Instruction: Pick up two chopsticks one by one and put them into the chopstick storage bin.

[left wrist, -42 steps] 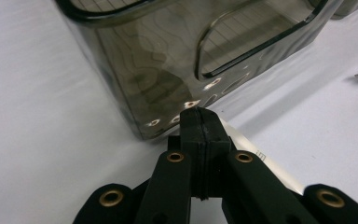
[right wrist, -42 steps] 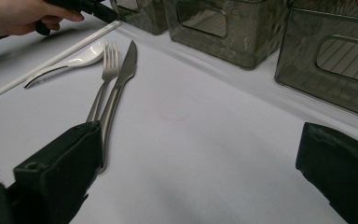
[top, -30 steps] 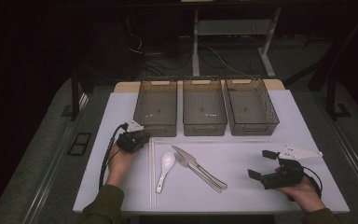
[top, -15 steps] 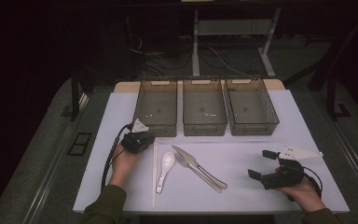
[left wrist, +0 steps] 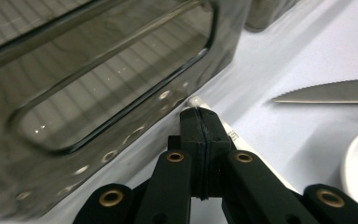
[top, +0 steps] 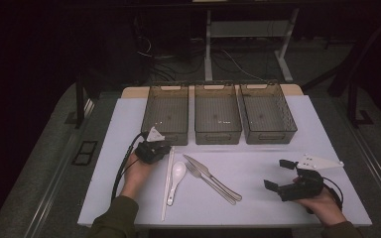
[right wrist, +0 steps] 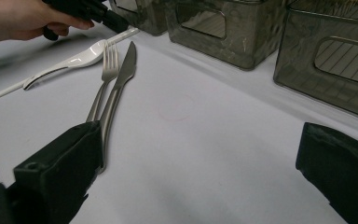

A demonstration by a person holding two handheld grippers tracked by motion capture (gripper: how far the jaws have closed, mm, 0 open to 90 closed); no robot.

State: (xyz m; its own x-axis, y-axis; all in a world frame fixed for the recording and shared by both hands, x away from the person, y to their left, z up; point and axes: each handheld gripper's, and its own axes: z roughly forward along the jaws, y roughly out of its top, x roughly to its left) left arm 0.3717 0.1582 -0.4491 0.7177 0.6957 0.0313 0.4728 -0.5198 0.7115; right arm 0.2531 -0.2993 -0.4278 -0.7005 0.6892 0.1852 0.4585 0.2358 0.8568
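A pair of white chopsticks (top: pixel 167 186) lies on the white table, with a white spoon (top: pixel 177 173), a fork (top: pixel 204 179) and a knife (top: pixel 214 178) to its right. My left gripper (top: pixel 162 148) is at the sticks' far end, just before the left bin (top: pixel 167 133). In the left gripper view its jaws (left wrist: pixel 199 116) are pressed together with the white stick tip (left wrist: pixel 196 100) poking out past them. My right gripper (top: pixel 278 174) rests wide open at the front right, nothing between its jaws (right wrist: pixel 196 172), facing the fork (right wrist: pixel 103 74) and knife (right wrist: pixel 123 70).
Three dark see-through bins stand in a row at the table's back: left, middle (top: pixel 217 133) and right (top: pixel 269 135), all looking empty. The left bin's handle wall (left wrist: pixel 98 93) is very close to my left gripper. Bare tabletop (top: pixel 258 158) lies between the cutlery and my right gripper.
My left gripper has slid right, up to the far end of the chopsticks. The right gripper and the cutlery have stayed put.
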